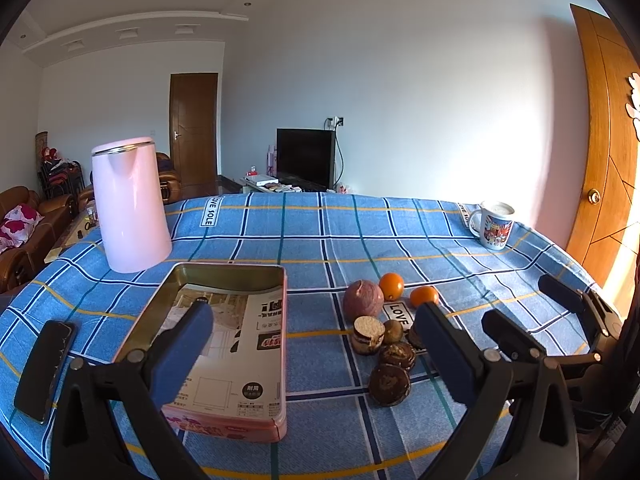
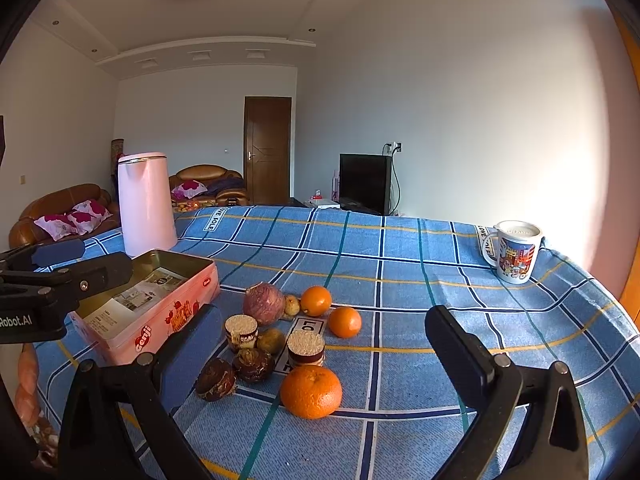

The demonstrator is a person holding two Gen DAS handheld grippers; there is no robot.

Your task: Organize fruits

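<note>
Round dimpled orange [image 2: 311, 391] nearest; rectangular metal tin [image 2: 160, 300] beside.

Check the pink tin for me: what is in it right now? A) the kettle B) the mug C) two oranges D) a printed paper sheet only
D. The tin holds only a printed sheet; the oranges lie on the cloth beside it, and the mug and kettle stand apart from it.

Home living room; sofa [image 2: 60, 204], television [image 2: 364, 182], clothed table [image 2: 400, 280].
</note>
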